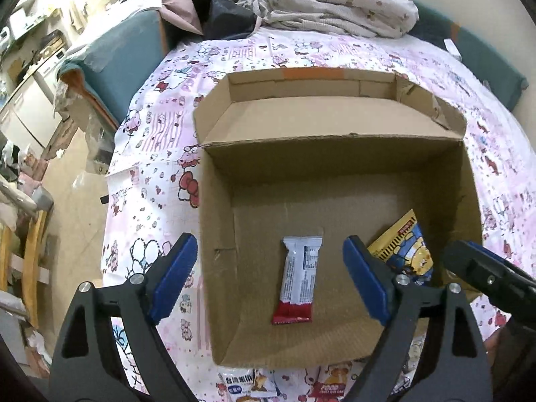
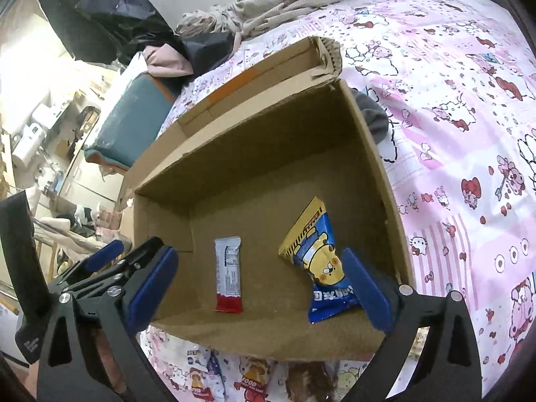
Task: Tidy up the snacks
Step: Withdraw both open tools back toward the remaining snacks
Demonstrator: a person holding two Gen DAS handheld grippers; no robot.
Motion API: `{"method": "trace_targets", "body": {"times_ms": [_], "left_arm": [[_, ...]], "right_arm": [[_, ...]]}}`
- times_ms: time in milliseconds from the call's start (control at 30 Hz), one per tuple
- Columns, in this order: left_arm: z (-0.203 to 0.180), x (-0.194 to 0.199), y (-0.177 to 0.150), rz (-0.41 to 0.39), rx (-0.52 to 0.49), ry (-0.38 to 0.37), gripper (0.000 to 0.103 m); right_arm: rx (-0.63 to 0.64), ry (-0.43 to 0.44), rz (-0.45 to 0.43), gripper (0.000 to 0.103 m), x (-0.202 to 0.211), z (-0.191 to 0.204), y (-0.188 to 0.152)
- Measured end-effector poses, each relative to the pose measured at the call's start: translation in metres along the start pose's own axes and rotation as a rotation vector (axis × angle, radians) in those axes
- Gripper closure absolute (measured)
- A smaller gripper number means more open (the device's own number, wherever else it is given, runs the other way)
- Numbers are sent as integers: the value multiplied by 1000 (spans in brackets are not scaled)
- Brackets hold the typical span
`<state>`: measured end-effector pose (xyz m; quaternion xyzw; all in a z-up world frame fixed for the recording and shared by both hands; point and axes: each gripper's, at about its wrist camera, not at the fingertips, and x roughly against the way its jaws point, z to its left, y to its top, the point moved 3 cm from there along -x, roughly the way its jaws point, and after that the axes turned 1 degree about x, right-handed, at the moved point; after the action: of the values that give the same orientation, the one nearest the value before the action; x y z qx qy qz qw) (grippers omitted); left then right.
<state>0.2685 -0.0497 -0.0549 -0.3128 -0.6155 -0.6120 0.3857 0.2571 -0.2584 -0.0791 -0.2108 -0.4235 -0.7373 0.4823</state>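
Observation:
An open cardboard box [image 1: 217, 221] [image 2: 268, 154] sits on a pink cartoon-print bed sheet [image 1: 150, 174]. On its floor lie a white-and-red snack bar [image 1: 298, 281] [image 2: 228, 278] and a blue-and-yellow bear snack packet [image 1: 407, 251] [image 2: 318, 261]. My left gripper [image 1: 269, 248] [image 2: 130, 249] hangs open above the bar, with its pads clear of it. My right gripper [image 2: 258, 258] is open wide over the box, the packet lying beside its right pad; one of its fingers [image 1: 475, 263] shows in the left wrist view. Several loose snack packets [image 1: 248, 385] [image 2: 254, 378] lie on the sheet in front of the box.
A heap of crumpled bedding [image 1: 335, 0] lies at the far end of the bed. A teal cushioned seat [image 1: 117, 67] stands off the bed's left corner. A dark grey cloth [image 2: 375, 117] lies against the box's right wall. Cluttered floor and furniture are to the left.

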Motion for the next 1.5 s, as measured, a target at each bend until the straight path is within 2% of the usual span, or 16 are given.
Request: {"method": "trace_targets", "body": {"times_ms": [433, 500, 533, 800, 933, 1033, 1100, 1267, 1500], "left_arm": [[36, 44, -25, -40, 47, 6, 16], [45, 52, -31, -56, 64, 9, 8], [48, 55, -33, -62, 71, 9, 0], [68, 74, -64, -47, 87, -22, 0], [75, 76, -81, -27, 116, -57, 0], [81, 74, -94, -20, 125, -63, 0], [84, 71, -101, -12, 130, -64, 0], [95, 65, -115, 12, 165, -63, 0], [107, 54, -129, 51, 218, -43, 0]], "right_arm": [[-2, -9, -26, 3, 35, 5, -26], [-4, -8, -35, 3, 42, 7, -33], [-6, -7, -39, 3, 44, 7, -35], [-31, -50, -85, 3, 69, 8, -66], [7, -119, -79, 3, 74, 13, -81], [76, -266, -114, 3, 80, 20, -91], [108, -303, -140, 3, 84, 25, -97], [81, -246, -124, 3, 84, 23, -111], [30, -212, -49, 3, 75, 16, -123]]}}
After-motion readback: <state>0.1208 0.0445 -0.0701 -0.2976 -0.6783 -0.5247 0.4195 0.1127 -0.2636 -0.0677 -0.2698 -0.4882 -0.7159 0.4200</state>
